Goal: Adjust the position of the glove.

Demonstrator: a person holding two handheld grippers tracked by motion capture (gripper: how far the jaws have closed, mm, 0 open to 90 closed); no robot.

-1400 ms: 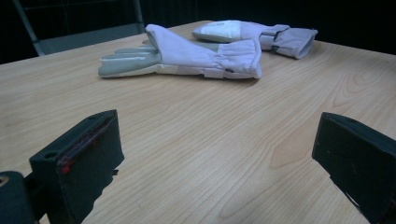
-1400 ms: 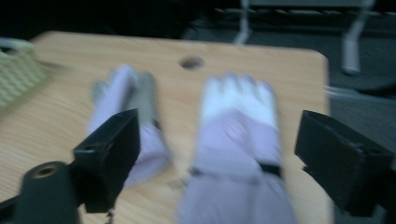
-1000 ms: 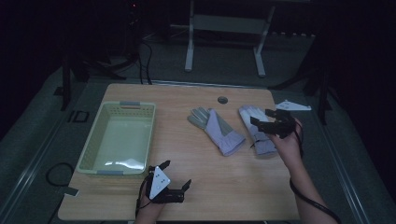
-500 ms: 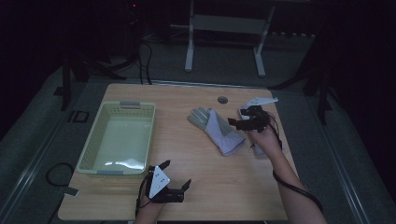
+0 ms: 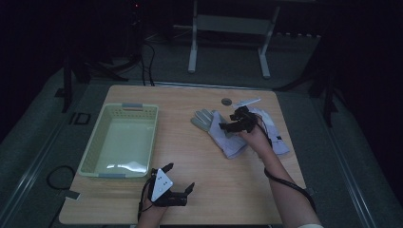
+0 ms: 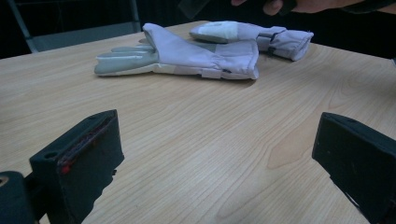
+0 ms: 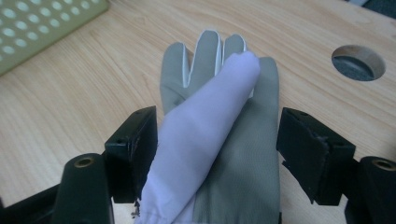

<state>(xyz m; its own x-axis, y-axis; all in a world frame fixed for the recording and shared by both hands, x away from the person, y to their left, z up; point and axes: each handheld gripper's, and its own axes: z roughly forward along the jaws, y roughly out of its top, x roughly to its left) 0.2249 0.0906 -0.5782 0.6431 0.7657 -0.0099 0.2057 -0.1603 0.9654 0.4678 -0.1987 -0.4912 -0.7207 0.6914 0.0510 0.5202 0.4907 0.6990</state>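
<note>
The right gripper [image 7: 217, 154] is hovering spread over the near glove [image 7: 219, 140], nothing pinched; it is probably handling soft and light; the raised fold is looking like the best hold; the left gripper [image 6: 219, 163] is resting wide apart, empty.

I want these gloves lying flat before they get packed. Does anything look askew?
Yes. The nearer glove has a pale flap folded diagonally across its grey palm, so it isn't flat. The open right gripper straddles it. The second glove lies beside it.

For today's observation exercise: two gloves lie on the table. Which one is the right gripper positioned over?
The left-hand glove, nearer the basket: the right gripper has its open jaws either side of it. The other glove lies beyond the hand, towards the table edge.
</note>
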